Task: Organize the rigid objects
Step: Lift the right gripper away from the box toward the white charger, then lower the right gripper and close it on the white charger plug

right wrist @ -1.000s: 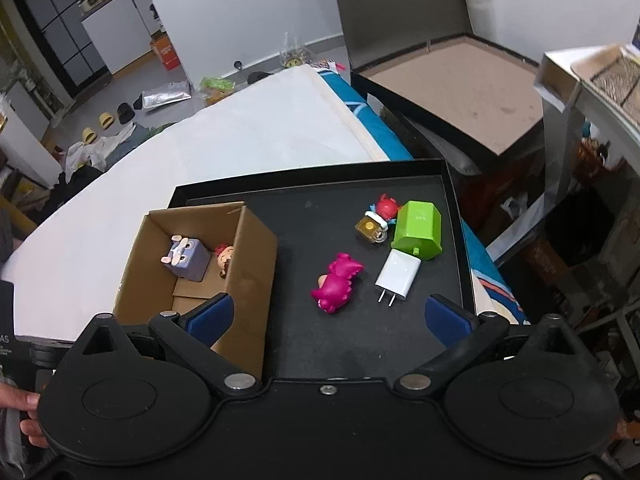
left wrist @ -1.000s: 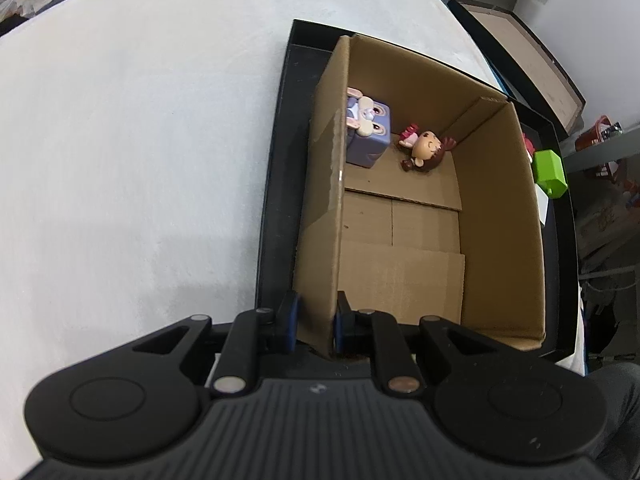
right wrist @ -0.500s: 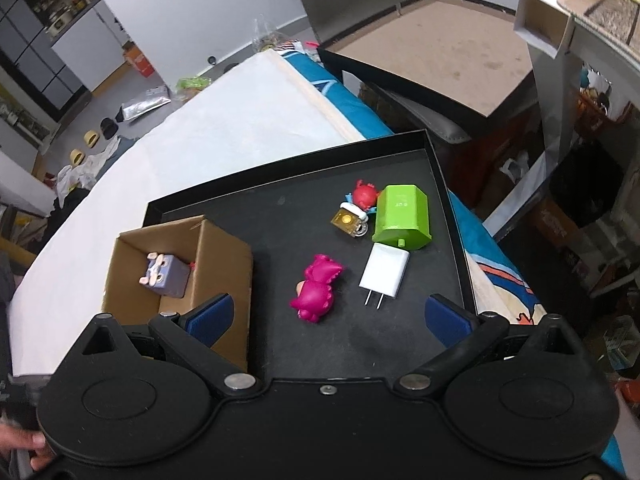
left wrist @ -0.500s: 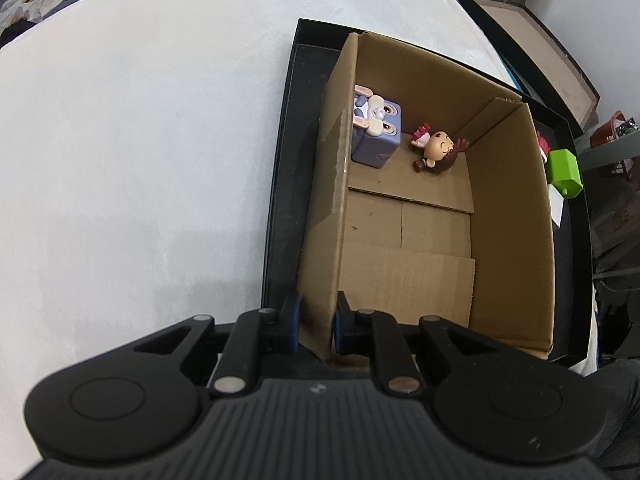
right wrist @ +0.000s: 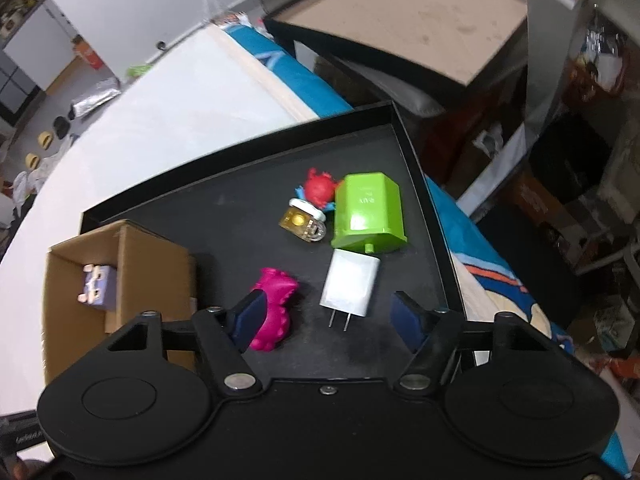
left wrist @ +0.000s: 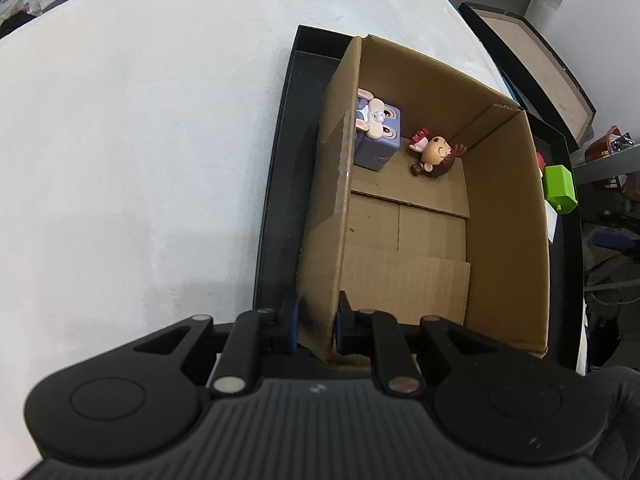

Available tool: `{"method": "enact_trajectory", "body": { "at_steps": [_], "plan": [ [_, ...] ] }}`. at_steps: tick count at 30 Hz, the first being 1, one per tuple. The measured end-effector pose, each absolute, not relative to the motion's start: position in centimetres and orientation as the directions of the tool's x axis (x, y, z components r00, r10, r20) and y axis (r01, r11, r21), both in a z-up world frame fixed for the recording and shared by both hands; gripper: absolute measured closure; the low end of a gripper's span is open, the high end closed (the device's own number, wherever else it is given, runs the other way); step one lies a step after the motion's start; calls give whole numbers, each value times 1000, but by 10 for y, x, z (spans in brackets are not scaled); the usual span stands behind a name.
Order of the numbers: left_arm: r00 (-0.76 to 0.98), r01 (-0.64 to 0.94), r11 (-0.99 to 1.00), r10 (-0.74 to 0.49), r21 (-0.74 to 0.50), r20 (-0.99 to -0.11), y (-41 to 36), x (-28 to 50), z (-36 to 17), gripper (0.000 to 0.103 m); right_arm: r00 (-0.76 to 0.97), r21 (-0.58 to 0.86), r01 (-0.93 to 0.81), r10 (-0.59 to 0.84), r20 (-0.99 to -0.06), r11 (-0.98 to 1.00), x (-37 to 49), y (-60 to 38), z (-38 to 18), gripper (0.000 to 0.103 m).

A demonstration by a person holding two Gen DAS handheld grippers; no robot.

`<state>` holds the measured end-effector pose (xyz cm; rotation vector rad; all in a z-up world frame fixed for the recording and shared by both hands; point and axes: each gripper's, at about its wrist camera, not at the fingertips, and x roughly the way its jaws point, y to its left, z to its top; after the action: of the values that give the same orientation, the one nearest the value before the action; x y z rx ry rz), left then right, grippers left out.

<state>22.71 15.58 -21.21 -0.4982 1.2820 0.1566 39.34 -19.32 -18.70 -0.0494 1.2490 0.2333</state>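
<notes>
My left gripper (left wrist: 317, 326) is shut on the near left wall of the cardboard box (left wrist: 504, 216), which stands in the black tray (left wrist: 276, 184). Inside the box lie a purple rabbit cube (left wrist: 378, 136) and a small doll figure (left wrist: 434, 156). My right gripper (right wrist: 328, 316) hangs low over the tray (right wrist: 240, 208), its jaws closing. A white charger (right wrist: 350, 284) lies between its fingers, untouched, and a pink toy (right wrist: 274, 312) sits against the left finger. Further off lie a green block (right wrist: 370, 212), a gold padlock (right wrist: 302, 224) and a red figure (right wrist: 320, 188).
The tray rests on a white padded surface (left wrist: 140, 160). A large open black box with a brown floor (right wrist: 404, 24) stands beyond the tray's far right. Shelving and clutter (right wrist: 580, 120) crowd the right side past the tray's rim.
The right gripper has come down closer to the tray toys and rolled, and its fingers have drawn inward around the charger. The left gripper keeps its hold on the box wall.
</notes>
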Motion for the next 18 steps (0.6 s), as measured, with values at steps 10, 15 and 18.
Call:
{"method": "enact_trajectory", "body": {
  "at_steps": [10, 15, 18],
  "plan": [
    [291, -372, 886, -173, -278, -941, 157, 228, -212, 87, 259, 43, -185, 90, -962, 982, 407, -187, -219, 44],
    [296, -375, 880, -184, -291, -937, 159, 227, -213, 87, 252, 16, -175, 61, -966, 984, 411, -182, -230, 44],
    [300, -372, 878, -193, -301, -934, 160, 227, -214, 87, 251, -1, -175, 44, -967, 985, 413, -179, -235, 52]
  ]
}}
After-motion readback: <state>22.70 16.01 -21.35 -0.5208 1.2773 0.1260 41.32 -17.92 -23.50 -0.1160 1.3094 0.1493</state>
